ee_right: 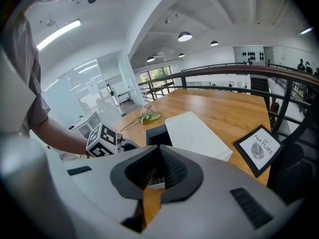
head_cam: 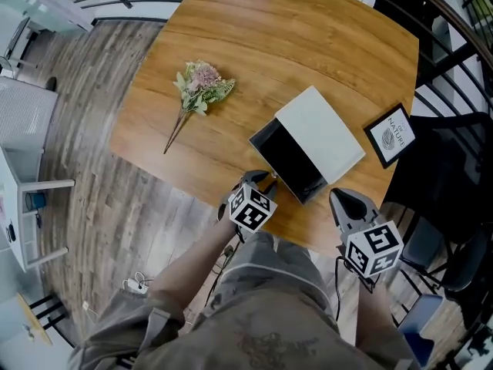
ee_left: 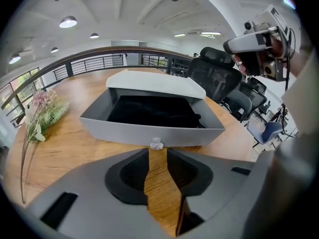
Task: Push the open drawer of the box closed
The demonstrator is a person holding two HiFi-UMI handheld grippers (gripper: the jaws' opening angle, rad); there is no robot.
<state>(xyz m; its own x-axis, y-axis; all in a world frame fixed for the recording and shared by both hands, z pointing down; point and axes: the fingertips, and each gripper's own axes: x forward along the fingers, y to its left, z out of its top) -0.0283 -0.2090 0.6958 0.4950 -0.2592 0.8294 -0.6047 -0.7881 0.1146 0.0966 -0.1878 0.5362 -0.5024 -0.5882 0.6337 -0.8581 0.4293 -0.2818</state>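
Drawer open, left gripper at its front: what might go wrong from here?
The left gripper aims at the small knob on the drawer; a push there may slip off. Nothing braces the box: the right gripper looks clear of it, so the whole box could slide across the table.

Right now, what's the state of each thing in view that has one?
Drawer: open, pulled out of the box.
Left tool: jaws apart, nothing gripped; the drawer's knob sits right at its tips.
Right tool: jaws together, empty, held clear of the box.
Flower sprig: lying flat on the table, untouched.
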